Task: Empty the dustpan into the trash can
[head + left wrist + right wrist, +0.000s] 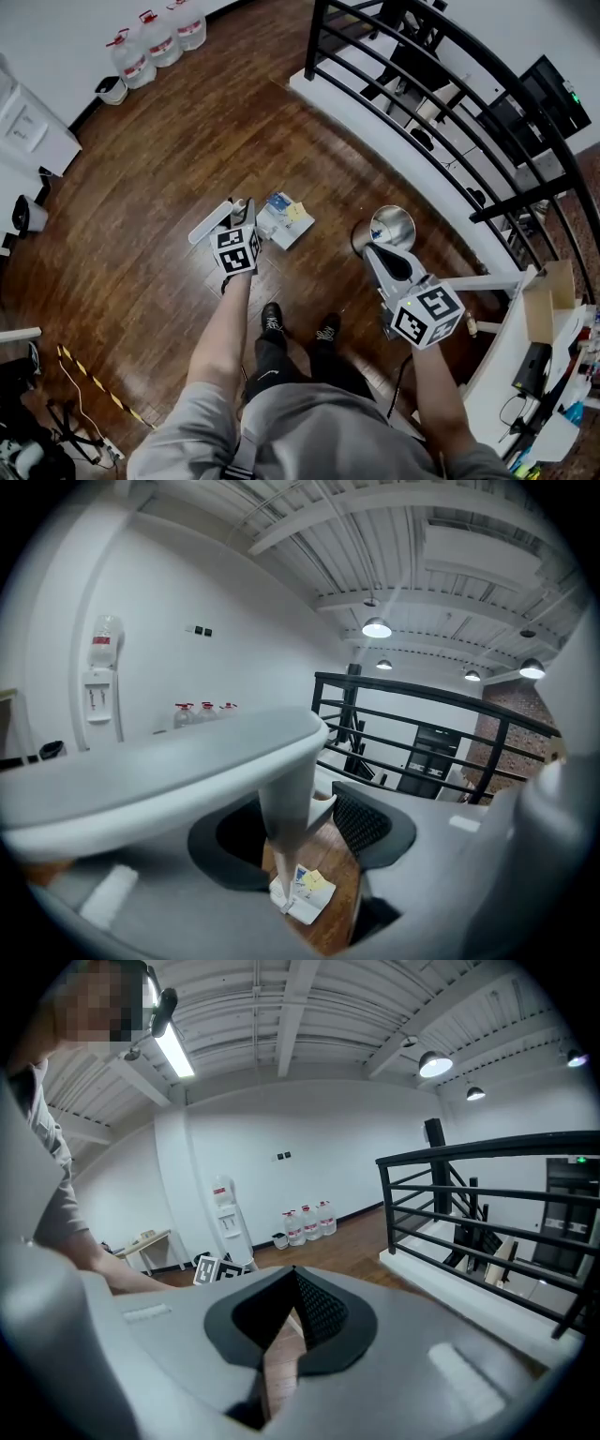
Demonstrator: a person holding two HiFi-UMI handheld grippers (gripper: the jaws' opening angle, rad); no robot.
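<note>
I see my left gripper low over the brown wood floor, its tip right at the white dustpan. Some papers lie just beside it. My right gripper points at the shiny round trash can. Black shoes stand below. Water bottles sit far off by the wall. A black railing runs along the right.

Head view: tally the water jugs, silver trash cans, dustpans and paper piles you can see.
Water jugs: 3
Silver trash can: 1
Dustpan: 1
Paper pile: 1
Total: 6
</note>
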